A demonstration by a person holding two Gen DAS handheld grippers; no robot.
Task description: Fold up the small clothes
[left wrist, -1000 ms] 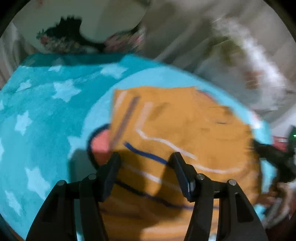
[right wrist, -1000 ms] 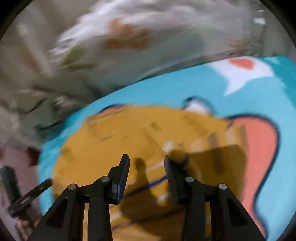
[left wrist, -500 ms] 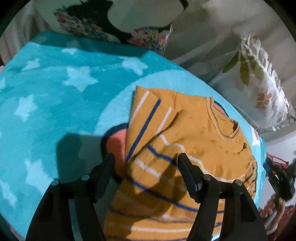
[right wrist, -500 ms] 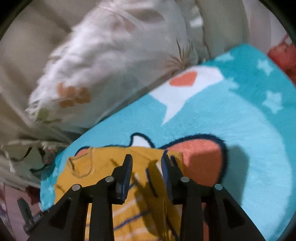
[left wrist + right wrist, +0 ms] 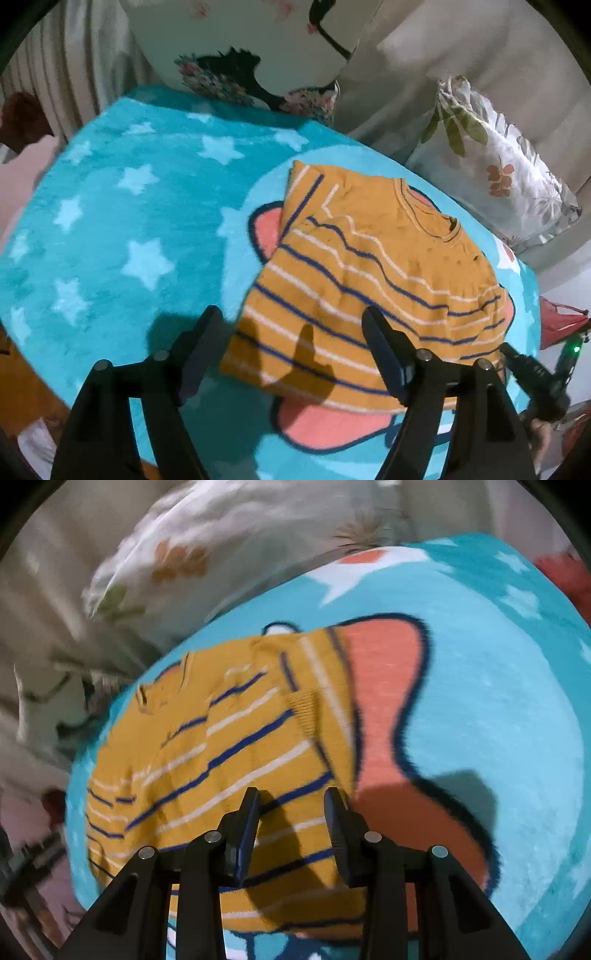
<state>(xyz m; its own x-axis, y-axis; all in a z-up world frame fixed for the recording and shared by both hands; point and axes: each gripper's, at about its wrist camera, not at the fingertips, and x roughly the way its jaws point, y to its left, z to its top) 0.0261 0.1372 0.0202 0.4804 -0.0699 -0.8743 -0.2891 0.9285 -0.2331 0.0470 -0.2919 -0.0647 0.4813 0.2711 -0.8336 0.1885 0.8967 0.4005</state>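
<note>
Striped shirt (image 5: pixel 373 280) lies partly folded on teal star blanket (image 5: pixel 122 236), toward its pillow-side edge, sleeve tucked over body. Prob light, soft knit, limp, will drape and slip w/o flat support; best grab at hem corners or folded side edge. Left hand-held gripper (image 5: pixel 295 354) spread wide, empty, above hem. Right hand-held gripper (image 5: pixel 291 834) jaws apart, empty, over shirt.

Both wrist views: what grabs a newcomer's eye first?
The mustard-orange striped shirt, with navy and white stripes, lies partly folded in the middle of a turquoise star-print blanket with a coral cartoon patch. The left gripper hangs wide open over the shirt's near hem; the right gripper is open above its striped body. A leaf-print pillow sits at the blanket's far right edge.
</note>
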